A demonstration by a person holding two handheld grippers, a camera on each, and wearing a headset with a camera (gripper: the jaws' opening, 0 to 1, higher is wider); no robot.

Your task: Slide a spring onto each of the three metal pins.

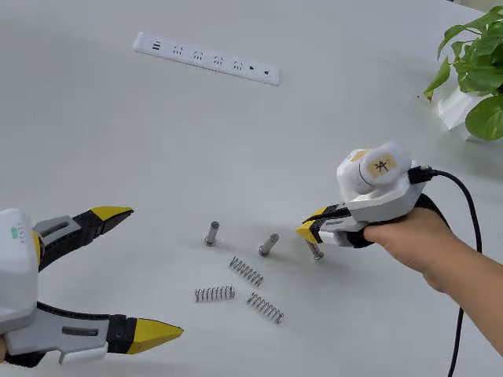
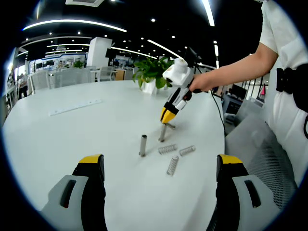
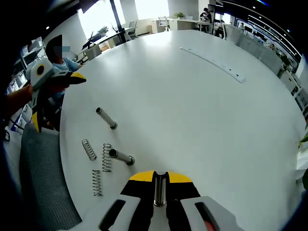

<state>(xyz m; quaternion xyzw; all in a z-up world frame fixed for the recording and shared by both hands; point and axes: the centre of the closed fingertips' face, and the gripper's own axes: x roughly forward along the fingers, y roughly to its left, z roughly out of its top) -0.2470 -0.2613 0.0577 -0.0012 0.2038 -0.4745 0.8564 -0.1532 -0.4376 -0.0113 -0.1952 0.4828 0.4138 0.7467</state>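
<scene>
On the table [image 1: 118, 141], beside the three loose springs [image 1: 246, 271], we have the right gripper [image 1: 308, 229] clamped on one pin [image 3: 159, 191] and the left gripper [image 1: 155, 271] spread wide, empty, so we'd hold the pin steady and thread a spring end-on.

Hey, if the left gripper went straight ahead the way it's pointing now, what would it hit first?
Probably the nearest spring, which lies ahead in line with the gap between the open jaws of the left gripper. An upright pin stands just beyond. Height is unclear, so the gripper might pass above the spring.
</scene>
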